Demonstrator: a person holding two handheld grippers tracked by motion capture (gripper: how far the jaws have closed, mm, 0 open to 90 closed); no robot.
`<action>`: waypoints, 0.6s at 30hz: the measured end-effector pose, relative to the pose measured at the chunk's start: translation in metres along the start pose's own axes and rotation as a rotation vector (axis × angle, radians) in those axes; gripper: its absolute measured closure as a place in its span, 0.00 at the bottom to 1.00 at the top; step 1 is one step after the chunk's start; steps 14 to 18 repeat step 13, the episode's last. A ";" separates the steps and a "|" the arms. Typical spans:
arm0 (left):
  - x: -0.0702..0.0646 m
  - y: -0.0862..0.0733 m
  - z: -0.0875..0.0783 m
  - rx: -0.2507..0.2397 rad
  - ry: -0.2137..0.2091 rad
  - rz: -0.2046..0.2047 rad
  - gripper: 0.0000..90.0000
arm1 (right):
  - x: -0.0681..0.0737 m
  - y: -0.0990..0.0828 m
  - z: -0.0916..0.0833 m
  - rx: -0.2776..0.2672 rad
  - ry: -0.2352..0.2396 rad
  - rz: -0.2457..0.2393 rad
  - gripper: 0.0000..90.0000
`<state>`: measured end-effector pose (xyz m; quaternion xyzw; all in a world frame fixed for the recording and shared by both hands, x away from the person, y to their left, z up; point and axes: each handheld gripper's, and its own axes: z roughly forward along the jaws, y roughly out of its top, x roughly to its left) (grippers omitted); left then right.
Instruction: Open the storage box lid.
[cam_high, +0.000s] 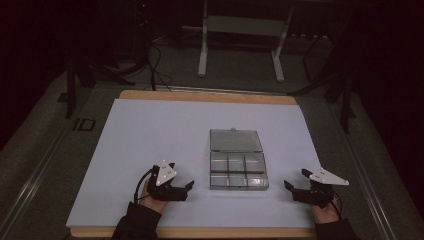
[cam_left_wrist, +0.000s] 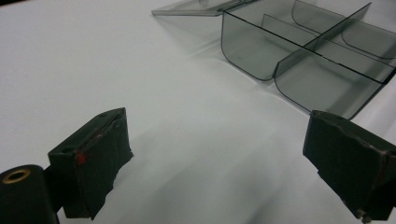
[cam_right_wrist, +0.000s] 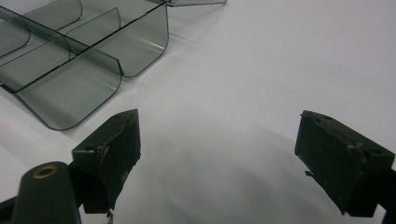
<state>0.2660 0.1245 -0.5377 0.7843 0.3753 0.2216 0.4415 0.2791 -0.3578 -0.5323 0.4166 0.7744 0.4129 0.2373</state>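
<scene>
A clear grey plastic compartment box (cam_high: 238, 170) lies open near the middle of the white sheet, its lid (cam_high: 235, 141) folded flat behind it. Its compartments look empty. My left gripper (cam_high: 182, 184) rests on the sheet to the box's left, open, nothing between its jaws. My right gripper (cam_high: 296, 181) rests to the box's right, also open and empty. In the left gripper view the box (cam_left_wrist: 299, 60) sits ahead at upper right of my gripper (cam_left_wrist: 219, 158). In the right gripper view the box (cam_right_wrist: 79, 56) sits at upper left of my gripper (cam_right_wrist: 219, 158).
The white sheet (cam_high: 150, 135) covers a wooden board (cam_high: 210, 96) on a dark table. A white metal stand (cam_high: 240, 40) and cables (cam_high: 155, 65) lie on the floor beyond the far edge. Bare sheet lies left of and behind the box.
</scene>
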 end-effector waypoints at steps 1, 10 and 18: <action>0.000 0.000 0.000 -0.001 0.003 0.003 0.10 | 0.000 0.000 0.000 0.001 -0.003 0.002 0.16; 0.002 0.000 0.000 -0.001 0.009 -0.024 0.10 | 0.001 0.000 0.002 0.016 -0.021 -0.007 0.16; 0.002 0.000 0.000 0.001 0.009 -0.027 0.10 | 0.002 0.000 0.002 0.018 -0.023 -0.011 0.16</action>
